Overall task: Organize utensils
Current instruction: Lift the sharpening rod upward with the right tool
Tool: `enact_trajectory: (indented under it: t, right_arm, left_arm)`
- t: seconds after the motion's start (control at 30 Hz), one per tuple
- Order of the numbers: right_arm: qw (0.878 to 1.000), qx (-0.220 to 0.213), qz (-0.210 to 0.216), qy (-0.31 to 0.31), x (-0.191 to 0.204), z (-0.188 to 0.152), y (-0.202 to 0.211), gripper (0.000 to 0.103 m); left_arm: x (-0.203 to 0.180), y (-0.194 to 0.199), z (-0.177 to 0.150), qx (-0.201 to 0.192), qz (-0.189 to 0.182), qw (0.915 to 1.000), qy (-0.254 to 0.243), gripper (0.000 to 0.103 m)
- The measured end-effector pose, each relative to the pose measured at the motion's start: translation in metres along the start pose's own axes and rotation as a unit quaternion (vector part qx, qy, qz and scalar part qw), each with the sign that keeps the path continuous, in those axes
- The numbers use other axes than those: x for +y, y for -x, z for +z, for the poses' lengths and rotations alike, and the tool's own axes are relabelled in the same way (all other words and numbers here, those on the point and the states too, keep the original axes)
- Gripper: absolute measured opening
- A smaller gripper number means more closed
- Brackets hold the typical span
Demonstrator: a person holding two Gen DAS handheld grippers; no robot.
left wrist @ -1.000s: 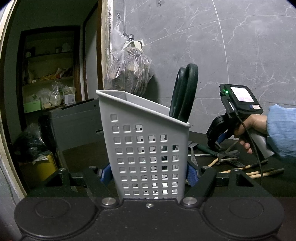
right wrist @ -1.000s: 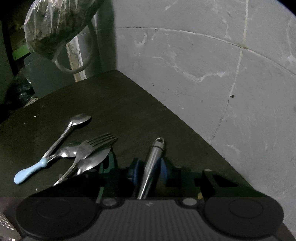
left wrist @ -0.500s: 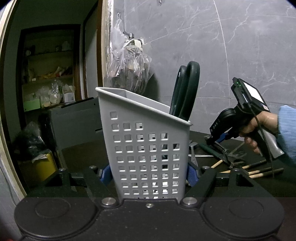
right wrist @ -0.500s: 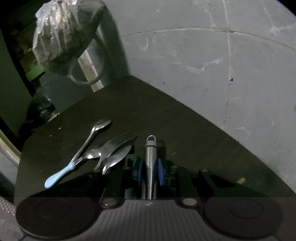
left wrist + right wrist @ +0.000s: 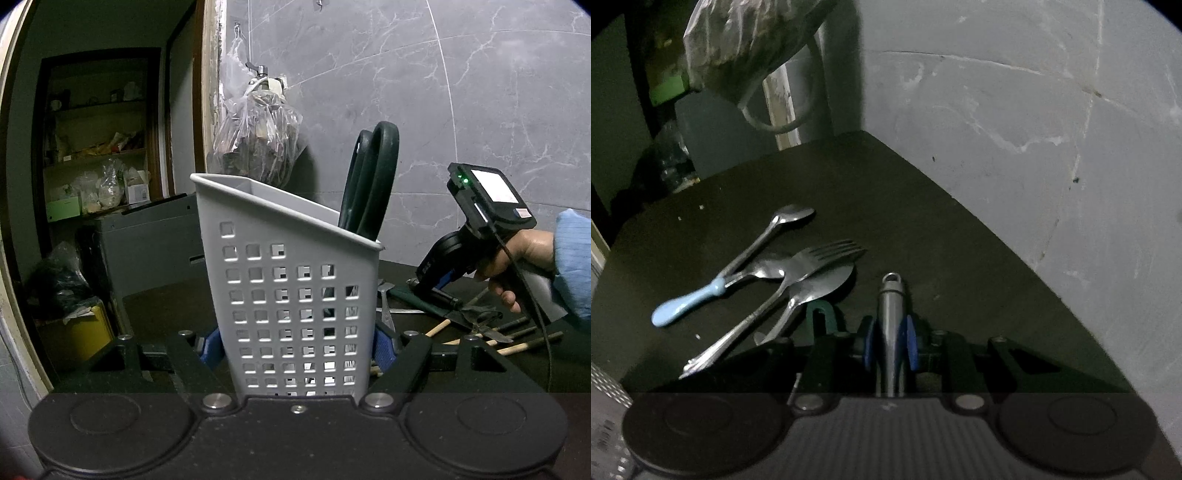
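Left gripper [image 5: 299, 343] clamped on the grey perforated caddy [image 5: 291, 302], blue pads [image 5: 210, 345] pressed against both side walls low down, caddy upright between the jaws. Dark scissor handles [image 5: 371, 184] poking out of the caddy's top, above and just right of the jaws' centre line. To the right of the jaws, a hand [image 5: 517, 266] in a blue sleeve [image 5: 572, 262] on the other tool, over a loose heap of chopsticks [image 5: 524, 345] and tools on the dark table [image 5: 166, 306].

Right gripper [image 5: 891, 341] closed narrow on a steel handle [image 5: 891, 317], jaws just eased apart a touch but pads [image 5: 911, 341] on its sides; hanging ring at the tip ahead of the jaws. Left of the jaws, flat on the table: 1 fork [image 5: 798, 280], 2 steel spoons [image 5: 775, 236], 1 blue-handled spoon [image 5: 687, 304], overlapping. Green handle [image 5: 822, 314] just left of the jaws.
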State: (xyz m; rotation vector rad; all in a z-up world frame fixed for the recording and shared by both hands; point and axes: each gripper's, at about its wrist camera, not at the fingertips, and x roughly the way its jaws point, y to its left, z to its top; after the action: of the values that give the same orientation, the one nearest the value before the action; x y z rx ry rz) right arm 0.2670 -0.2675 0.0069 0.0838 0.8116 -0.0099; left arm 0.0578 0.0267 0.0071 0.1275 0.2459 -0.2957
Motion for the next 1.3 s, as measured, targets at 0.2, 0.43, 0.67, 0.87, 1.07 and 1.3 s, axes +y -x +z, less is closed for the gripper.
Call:
enact_trajectory:
  t: [0.2,0.43,0.67,0.87,1.07,1.3]
  right_arm:
    - [1.000,-0.004,0.001,-0.002,0.000,-0.001,0.001,0.020]
    - [0.995,-0.040,0.069,-0.059,-0.021,-0.007,0.022,0.020]
    - [0.975,-0.149,0.155,-0.058,-0.034,-0.032,0.077,0.020]
    - [0.944,-0.262,0.201,-0.022,-0.039,-0.064,0.129,0.020]
    - [0.928,-0.304,0.217,-0.007,-0.035,-0.080,0.155,0.020]
    - [0.916,-0.324,0.234,0.007,-0.017,-0.093,0.183,0.020]
  left_arm:
    - [0.000,0.000,0.000,0.000,0.000,1.0000,0.000,0.077]
    - [0.000,0.000,0.000,0.000,0.000,1.0000,0.000,0.077]
    - [0.000,0.000,0.000,0.000,0.000,1.0000,0.000,0.077]
    - [0.000,-0.001,0.000,0.000,0.000,1.0000,0.000,0.077]
    - [0.000,-0.001,0.000,0.001,0.000,1.0000,0.000,0.077]
    - [0.001,-0.001,0.000,0.000,0.000,1.0000,0.000,0.077]
